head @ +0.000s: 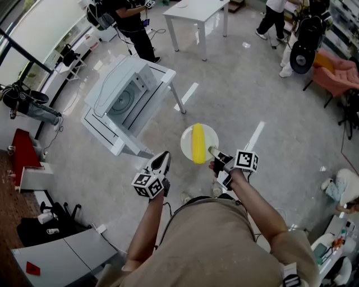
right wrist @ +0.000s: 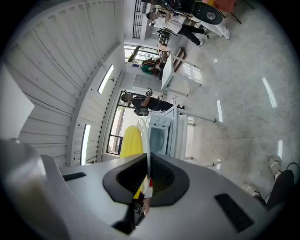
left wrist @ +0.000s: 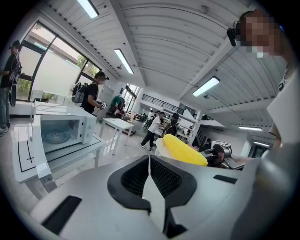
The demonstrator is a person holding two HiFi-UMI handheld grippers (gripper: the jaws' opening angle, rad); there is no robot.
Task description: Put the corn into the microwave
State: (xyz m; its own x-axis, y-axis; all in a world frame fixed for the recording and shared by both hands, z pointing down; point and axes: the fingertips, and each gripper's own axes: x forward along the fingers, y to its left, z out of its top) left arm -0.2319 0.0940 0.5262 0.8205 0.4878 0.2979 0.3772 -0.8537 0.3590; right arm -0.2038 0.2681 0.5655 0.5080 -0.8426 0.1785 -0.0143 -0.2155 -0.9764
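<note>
A yellow corn cob (head: 198, 143) lies on a small white plate (head: 210, 133) held in the air above the floor. My right gripper (head: 213, 152) is shut on the plate's near rim; in the right gripper view the thin plate (right wrist: 144, 133) runs edge-on between the jaws, with the corn (right wrist: 131, 140) left of it. My left gripper (head: 164, 156) hangs left of the plate, shut and empty, its jaws meeting (left wrist: 150, 157). The white microwave (head: 124, 96) stands to the upper left with its door swung open and its glass turntable (left wrist: 55, 137) visible.
The microwave sits on a low white stand (head: 104, 133) marked with black lines. A white table (head: 196, 11) stands farther off, with people near it and at the top right. A pink chair (head: 336, 75) is at the right, and bags and gear line the left wall.
</note>
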